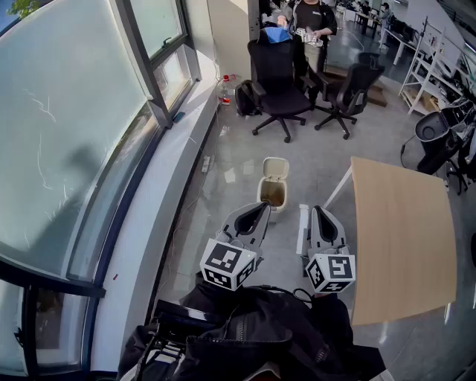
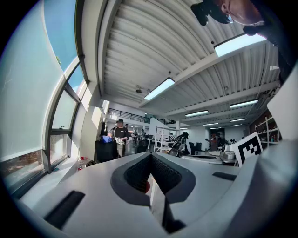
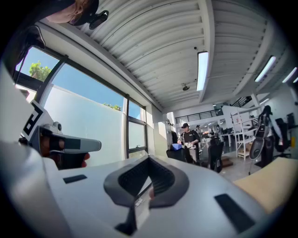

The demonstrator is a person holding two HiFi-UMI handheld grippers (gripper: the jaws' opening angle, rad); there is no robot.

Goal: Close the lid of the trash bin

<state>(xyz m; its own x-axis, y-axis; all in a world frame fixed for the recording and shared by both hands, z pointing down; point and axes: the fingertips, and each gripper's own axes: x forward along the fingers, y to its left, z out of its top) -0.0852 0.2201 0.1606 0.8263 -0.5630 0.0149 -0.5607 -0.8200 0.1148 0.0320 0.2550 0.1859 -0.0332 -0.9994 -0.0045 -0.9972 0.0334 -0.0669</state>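
Note:
A small white trash bin (image 1: 272, 193) stands on the grey floor ahead of me in the head view. Its lid (image 1: 275, 169) stands tipped up and back, so the brownish inside shows. My left gripper (image 1: 259, 210) is held level just short of the bin's near edge, jaws shut with nothing between them. Beside it, my right gripper (image 1: 313, 211) hangs a little to the right of the bin, also shut and empty. Both gripper views look level across the room over shut jaws, left gripper (image 2: 151, 162) and right gripper (image 3: 148, 163); the bin is out of sight in them.
A wooden table (image 1: 402, 231) stands close on the right. A long window wall with a low sill (image 1: 149, 193) runs along the left. Two black office chairs (image 1: 279, 82) (image 1: 346, 94) and a person (image 1: 309, 18) are farther back. A power strip (image 1: 206, 164) lies on the floor.

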